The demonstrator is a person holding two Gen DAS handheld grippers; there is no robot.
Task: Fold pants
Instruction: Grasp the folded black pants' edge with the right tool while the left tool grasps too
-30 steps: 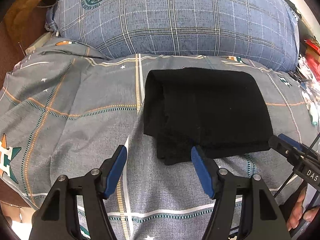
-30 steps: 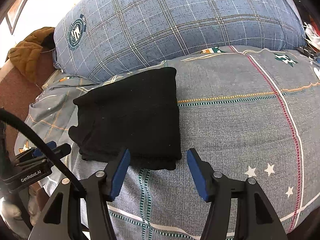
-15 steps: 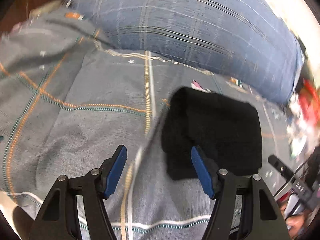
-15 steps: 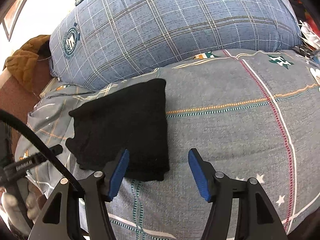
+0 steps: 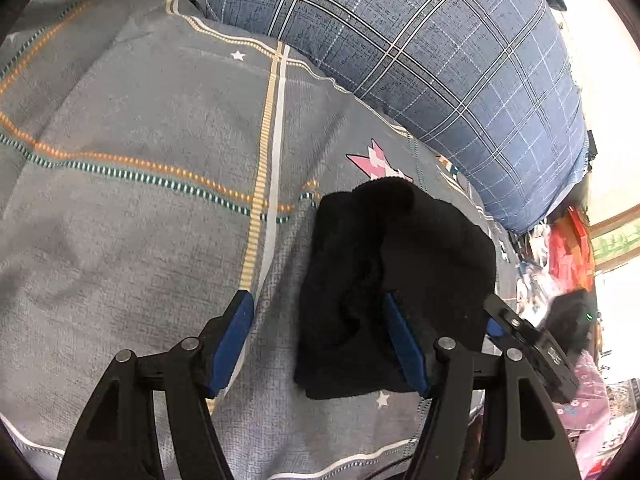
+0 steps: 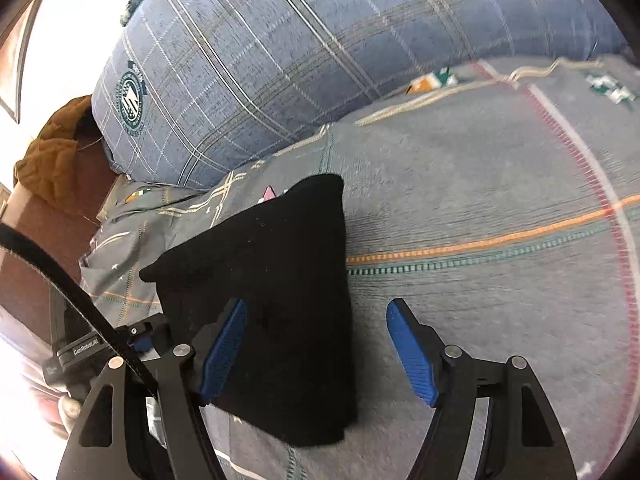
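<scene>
Jaws: both pairs wide, right just opening | pants (image 5: 400, 280): black knit, folded block | bedspread (image 5: 140, 220): grey woven

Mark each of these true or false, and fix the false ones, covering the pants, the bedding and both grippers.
1. The black pants lie folded into a compact bundle on the grey patterned bedspread. True.
2. The right gripper is clamped shut on the pants. False: its jaws stand open, having just been opening; the pants' edge lies between them, unpinched.
3. A blue plaid pillow lies beyond the pants. True.
4. The left gripper has lifted the pants off the bed. False: it is open, and the pants rest on the bedspread.
5. The pants are red. False: black.
</scene>
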